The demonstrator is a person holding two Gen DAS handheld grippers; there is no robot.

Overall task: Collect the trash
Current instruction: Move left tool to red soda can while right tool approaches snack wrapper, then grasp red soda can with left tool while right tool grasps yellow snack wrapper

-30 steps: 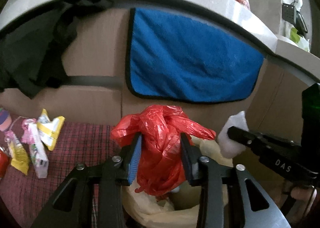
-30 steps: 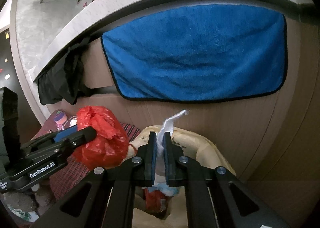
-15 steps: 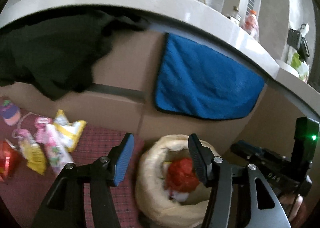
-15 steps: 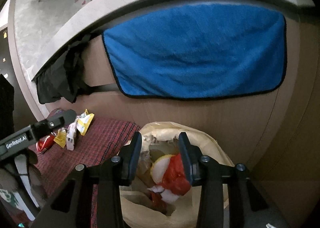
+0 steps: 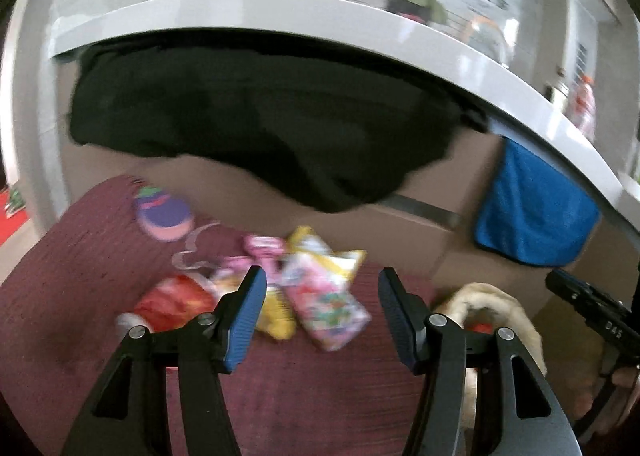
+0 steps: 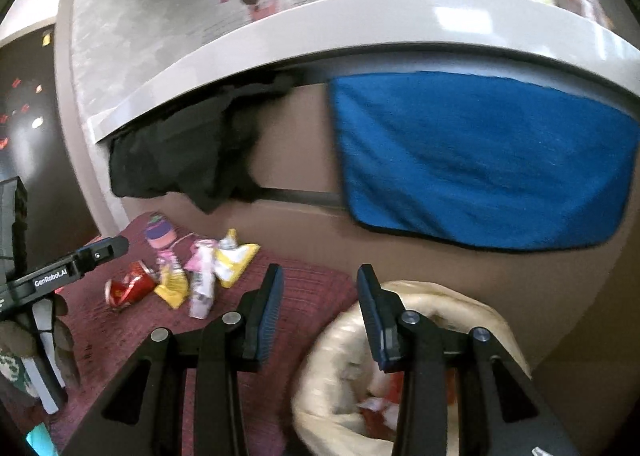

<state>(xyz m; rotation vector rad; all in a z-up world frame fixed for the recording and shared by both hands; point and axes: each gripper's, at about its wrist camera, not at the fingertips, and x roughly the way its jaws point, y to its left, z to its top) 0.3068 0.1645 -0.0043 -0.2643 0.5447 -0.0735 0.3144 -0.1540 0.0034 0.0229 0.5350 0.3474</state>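
Note:
Several snack wrappers lie on the maroon cloth (image 5: 80, 336): a red one (image 5: 176, 302), a yellow one (image 5: 276, 320), a pink-and-white packet (image 5: 324, 304) and a yellow-white one (image 5: 328, 252). My left gripper (image 5: 322, 296) hovers over them, open, with nothing between its pads. In the right wrist view my right gripper (image 6: 320, 296) is open and empty above the left rim of the cream trash bag (image 6: 440, 296), which holds red trash (image 6: 384, 408). That view also shows the wrappers (image 6: 200, 280) and the left gripper (image 6: 100, 252) farther left.
A purple-and-pink item (image 5: 162, 212) lies behind the wrappers. A black cloth (image 5: 260, 128) and a blue towel (image 6: 480, 160) hang from the white counter edge (image 5: 280, 12) over a brown cabinet front. The trash bag (image 5: 492, 304) stands to the right of the cloth.
Both grippers opened: the red plastic bag and the white tissue dropped into the cream bag. My left gripper swung left over the wrappers; the right one drew back and shifted left.

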